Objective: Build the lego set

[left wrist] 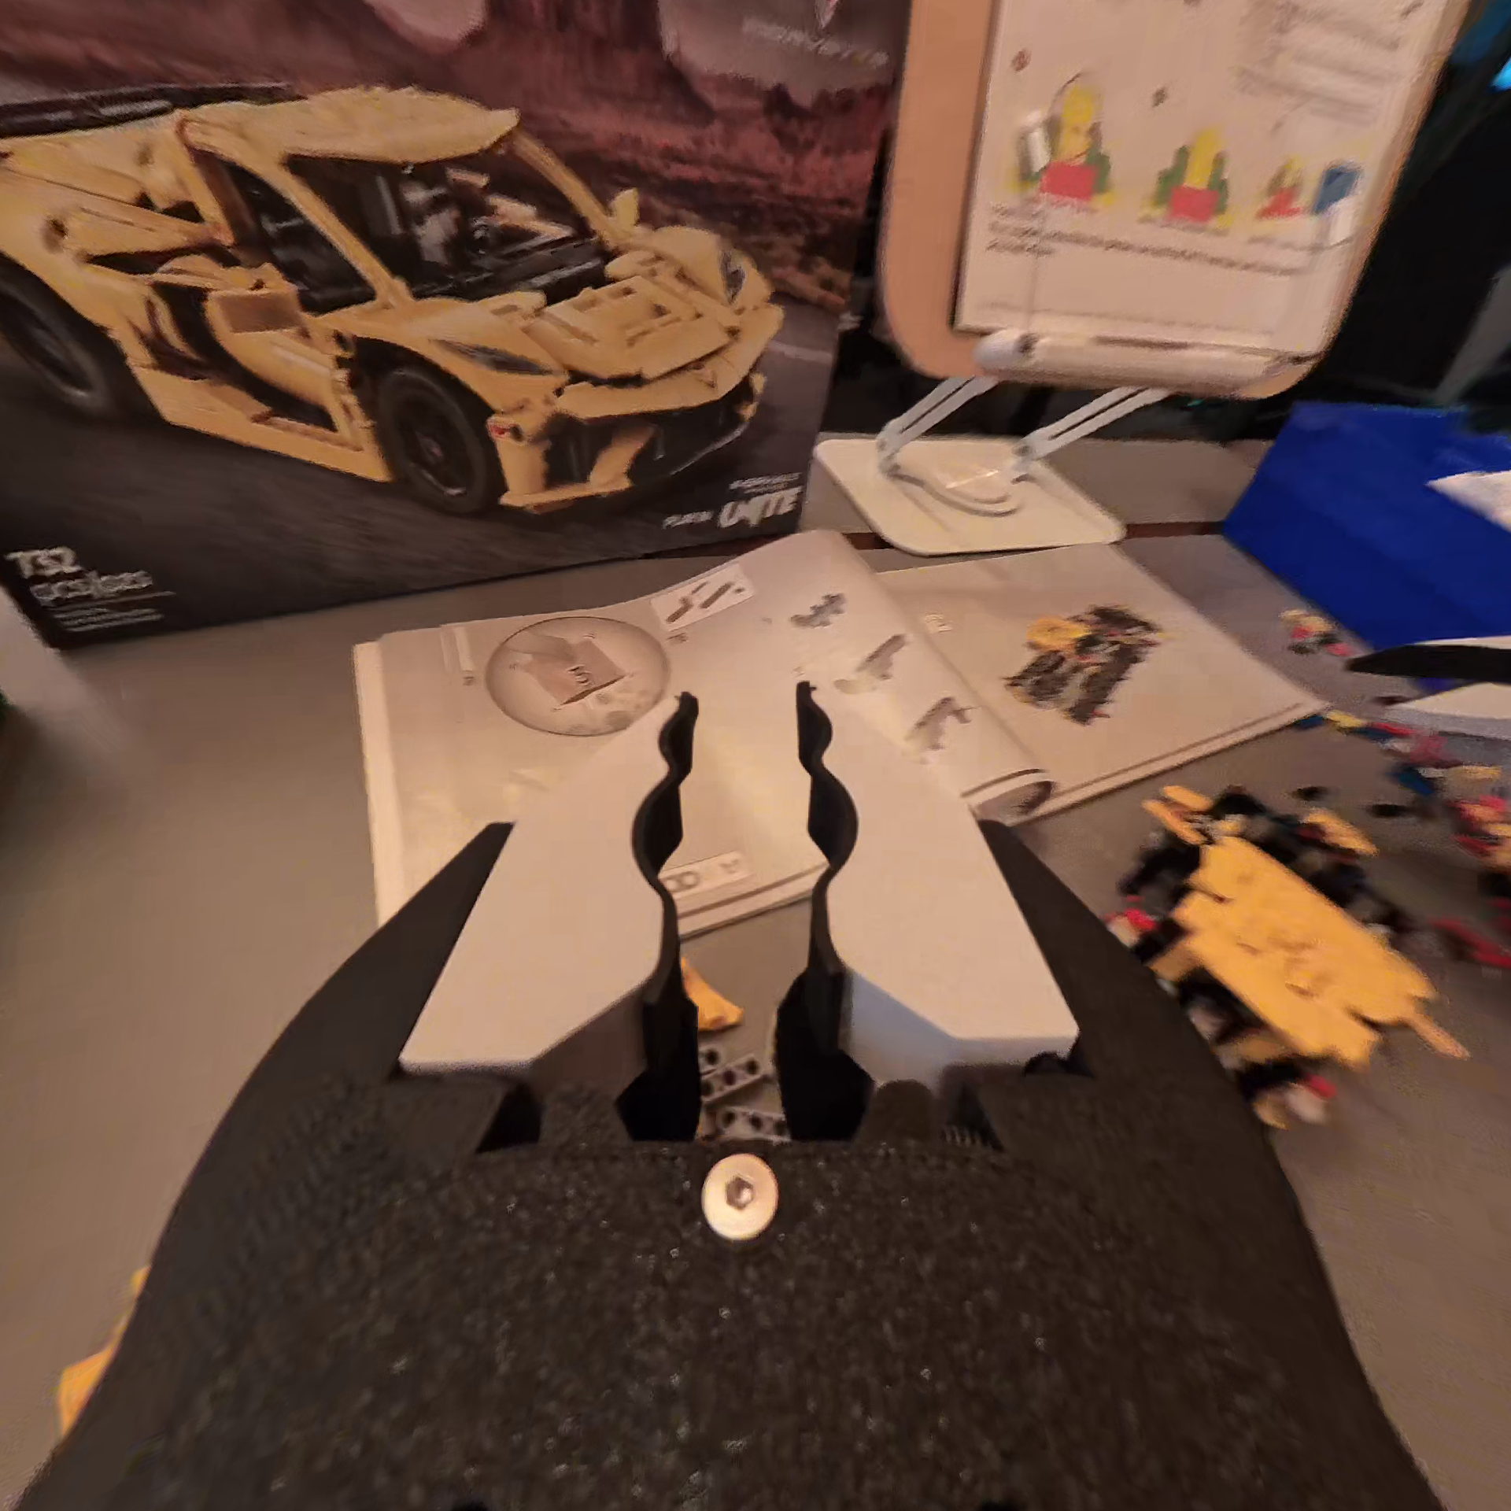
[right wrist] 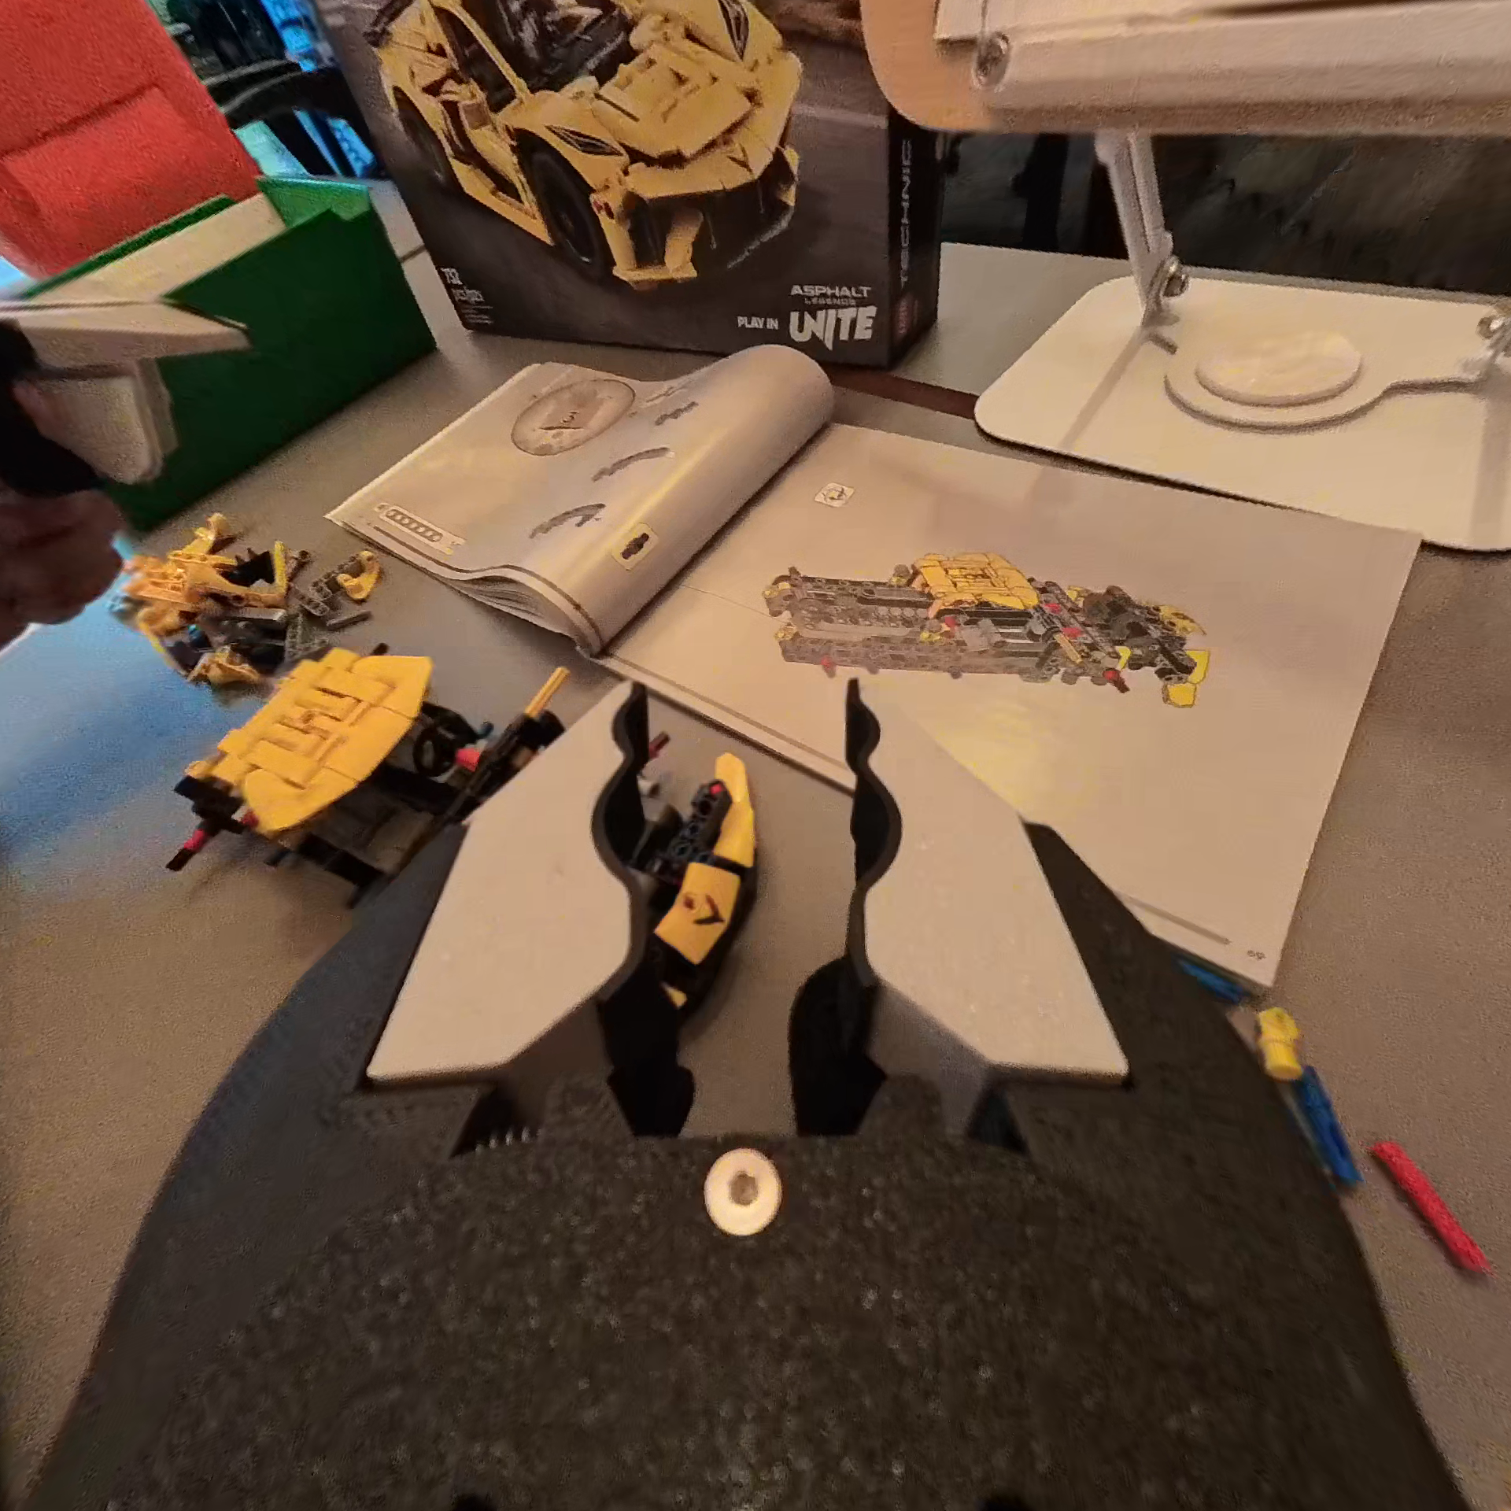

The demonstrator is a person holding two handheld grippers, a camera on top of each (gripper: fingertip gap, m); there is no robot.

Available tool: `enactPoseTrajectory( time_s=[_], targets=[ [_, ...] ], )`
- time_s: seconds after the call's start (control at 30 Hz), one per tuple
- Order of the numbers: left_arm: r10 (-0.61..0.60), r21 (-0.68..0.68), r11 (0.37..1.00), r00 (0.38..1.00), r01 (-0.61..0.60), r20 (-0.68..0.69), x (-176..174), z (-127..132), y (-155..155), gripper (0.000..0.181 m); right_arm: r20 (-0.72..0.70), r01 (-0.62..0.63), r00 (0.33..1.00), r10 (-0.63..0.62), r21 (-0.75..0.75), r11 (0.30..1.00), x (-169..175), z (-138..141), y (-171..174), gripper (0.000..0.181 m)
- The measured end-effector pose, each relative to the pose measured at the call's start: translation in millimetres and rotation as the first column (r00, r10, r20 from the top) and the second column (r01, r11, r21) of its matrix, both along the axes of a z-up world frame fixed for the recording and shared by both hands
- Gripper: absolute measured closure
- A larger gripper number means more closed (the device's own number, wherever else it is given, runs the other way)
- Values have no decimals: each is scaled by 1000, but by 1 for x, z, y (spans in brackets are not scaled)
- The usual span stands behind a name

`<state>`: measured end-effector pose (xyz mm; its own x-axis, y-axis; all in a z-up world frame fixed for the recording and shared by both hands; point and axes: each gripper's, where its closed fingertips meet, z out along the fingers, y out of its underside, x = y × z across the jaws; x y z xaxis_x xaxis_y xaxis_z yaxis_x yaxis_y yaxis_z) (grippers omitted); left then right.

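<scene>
My left gripper (left wrist: pixel 746 695) is open and empty, hovering over the open instruction booklet (left wrist: pixel 572 785). Small grey beams and a yellow piece (left wrist: pixel 728 1063) lie on the table under its fingers. A partly built yellow and black car assembly (left wrist: pixel 1275 940) sits to its right. My right gripper (right wrist: pixel 744 695) is open, low over the table. A small yellow and black sub-assembly (right wrist: pixel 711 883) lies between its fingers, close to the left one, not clamped. The larger yellow assembly (right wrist: pixel 319 744) lies to the left, with a pile of loose pieces (right wrist: pixel 229 597) beyond it.
The set's box (left wrist: pixel 409 327) stands at the back. A white stand (right wrist: pixel 1226 392) holds a sheet at back right. A green bin (right wrist: pixel 302 327) is at left, a blue bin (left wrist: pixel 1349 523) at right. Blue and yellow pins (right wrist: pixel 1284 1055) and a red axle (right wrist: pixel 1431 1210) lie at right. The red axle (right wrist: pixel 1431 1210) is closer to my right gripper, around 15 centimetres from its tips; the left tips are 45 centimetres off. It is also in sight in the left wrist view (left wrist: pixel 1398 729).
</scene>
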<state>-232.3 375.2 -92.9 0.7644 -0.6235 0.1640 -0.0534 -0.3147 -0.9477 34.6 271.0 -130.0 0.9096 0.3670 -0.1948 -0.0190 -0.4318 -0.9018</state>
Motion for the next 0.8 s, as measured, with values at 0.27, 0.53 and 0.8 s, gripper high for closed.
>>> enactPoseTrajectory(
  time_s=[0.27,0.53,0.8],
  targets=[
    [32,184,983,993,-10,-116,-20,-11,-13,158,39,100,994,-107,150,984,15,13,-11,140],
    [-93,129,987,994,99,-50,-9,9,17,157,-26,105,994,-104,51,993,21,-12,0,135],
    [-178,43,983,984,177,-1,30,-4,51,157,1,155,988,-156,96,983,27,-7,-7,137]
  ],
)
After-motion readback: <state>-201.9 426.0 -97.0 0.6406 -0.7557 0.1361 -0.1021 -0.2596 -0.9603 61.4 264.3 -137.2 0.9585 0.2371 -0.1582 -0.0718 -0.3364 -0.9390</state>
